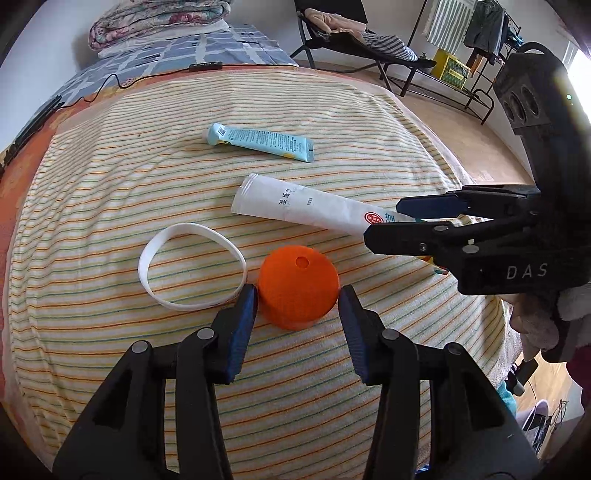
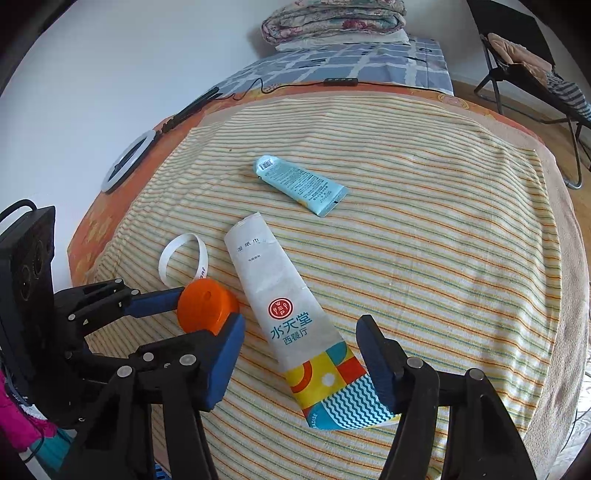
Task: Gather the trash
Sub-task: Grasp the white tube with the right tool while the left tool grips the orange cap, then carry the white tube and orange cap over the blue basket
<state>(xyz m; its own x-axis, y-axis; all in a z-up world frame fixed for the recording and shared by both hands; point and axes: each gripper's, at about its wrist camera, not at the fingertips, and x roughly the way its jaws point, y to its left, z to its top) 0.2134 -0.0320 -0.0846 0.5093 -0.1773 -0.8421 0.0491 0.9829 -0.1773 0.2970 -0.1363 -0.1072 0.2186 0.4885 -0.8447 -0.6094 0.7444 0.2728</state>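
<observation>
An orange round cap (image 1: 298, 286) lies on the striped towel (image 1: 110, 369); my left gripper (image 1: 298, 301) straddles it, jaws open with fingertips at its sides. It also shows in the right wrist view (image 2: 207, 305). A long white wet-wipe packet (image 2: 284, 321) with a colourful end lies between the open jaws of my right gripper (image 2: 301, 352), which shows in the left wrist view (image 1: 391, 221) over the packet (image 1: 303, 208). A white band (image 1: 190, 266) lies left of the cap. A light blue tube (image 1: 262, 142) lies farther back.
The towel covers a bed with an orange sheet (image 2: 110, 206). A ring light (image 2: 127, 160), black cable and remote (image 2: 340, 82) lie near the far edge. Folded quilts (image 2: 332, 18) sit behind. A folding chair (image 1: 343, 33) and clothes rack (image 1: 472, 44) stand on the floor at right.
</observation>
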